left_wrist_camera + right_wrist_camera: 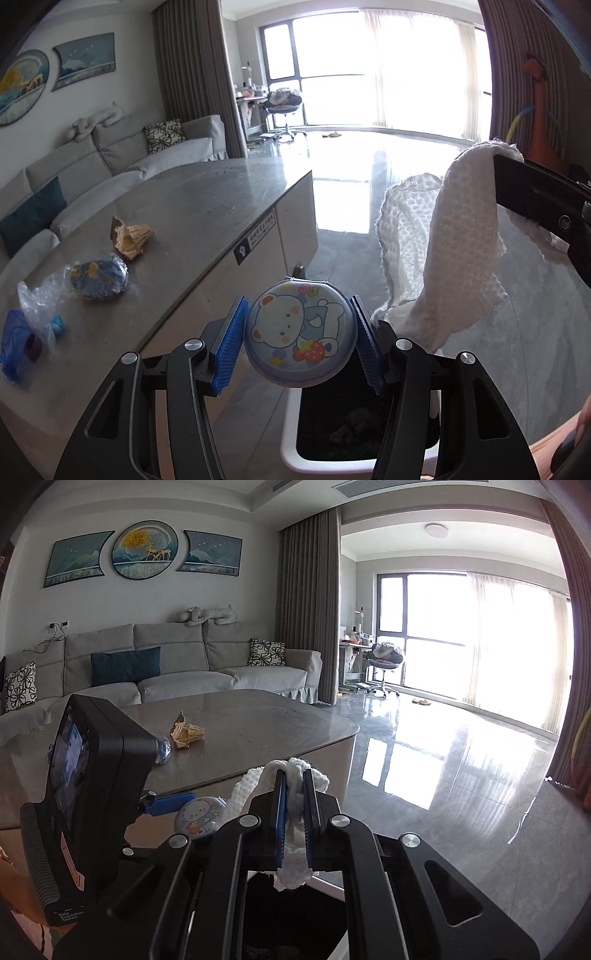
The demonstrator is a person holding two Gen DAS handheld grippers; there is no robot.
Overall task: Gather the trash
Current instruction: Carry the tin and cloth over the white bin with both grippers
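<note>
Held both loads above the white bin [291, 456]: left gripper [300, 334] clamped on the round bear tin [301, 334], right gripper [294, 812] pinched nearly closed on the white tissue [443, 236]. Risked the draped tissue snagging on a pad, or the tin bouncing off the rim. Left wrappers [98, 275] on the table [207, 192].

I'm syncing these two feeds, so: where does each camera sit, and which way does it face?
Left wrist: on the left gripper, looking along its fingers at the bear tin it clamps above the trash bin; table left.
Right wrist: on the right gripper, facing the sofa, pinching the white cloth; left gripper's body at left.
Shared: tin, cloth, table, crumpled paper, window.
</note>
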